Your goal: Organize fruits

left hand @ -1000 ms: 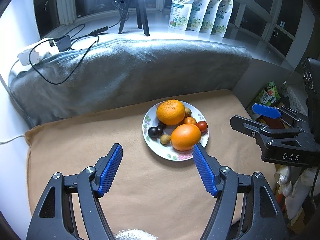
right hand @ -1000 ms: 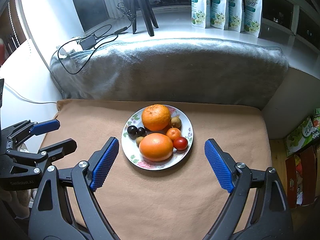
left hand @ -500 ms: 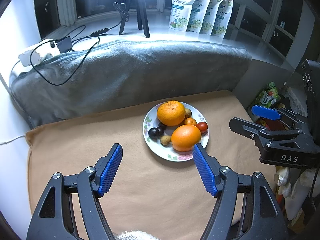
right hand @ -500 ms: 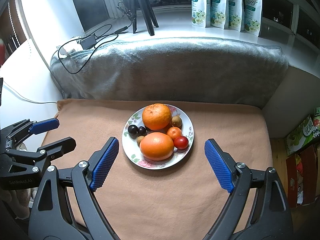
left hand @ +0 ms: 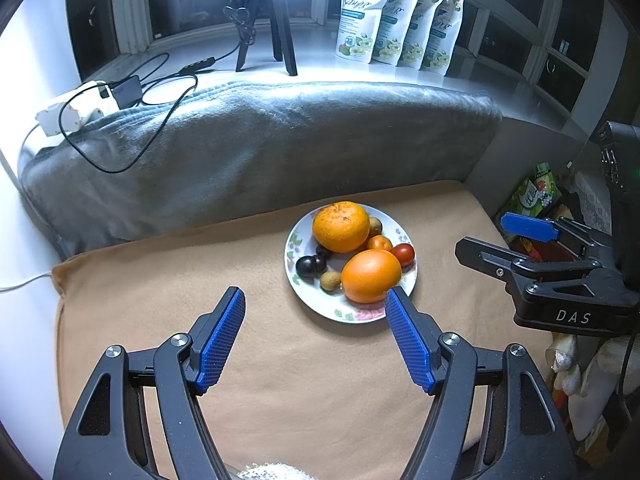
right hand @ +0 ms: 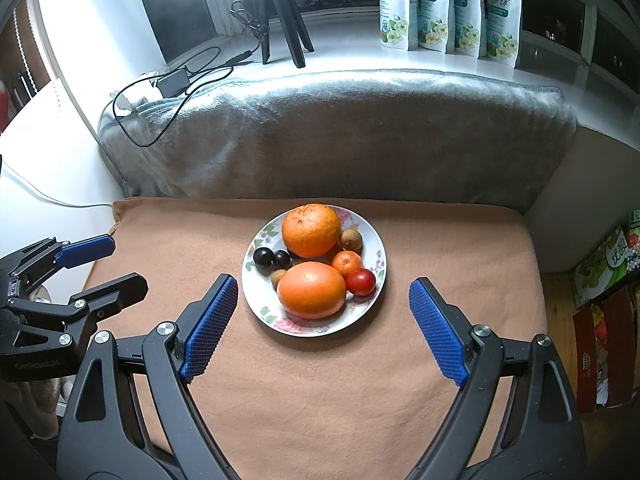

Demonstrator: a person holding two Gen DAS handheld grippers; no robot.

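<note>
A floral white plate (right hand: 260, 296) (left hand: 320, 304) sits mid-cushion, holding two large oranges (right hand: 311, 289) (right hand: 311, 230), a small mandarin (right hand: 346, 263), a red tomato (right hand: 361, 281), two dark plums (right hand: 263, 257) and small brown fruits (right hand: 351, 239). My right gripper (right hand: 323, 294) hovers open just in front of the plate, nothing between its blue pads. My left gripper (left hand: 315, 294) is open too, short of the plate and to its left; its right pad overlaps the plate's near rim in the view. Each gripper appears at the edge of the other's view (left hand: 528, 240) (right hand: 92, 264).
The plate rests on a tan cushion (right hand: 320, 400). A grey blanket roll (right hand: 340, 136) lies behind it. On the white sill beyond are a tripod (right hand: 284, 12), cables with a power strip (left hand: 80, 108) and several refill pouches (right hand: 448, 8). Boxes and bags (right hand: 600, 272) stand off the right edge.
</note>
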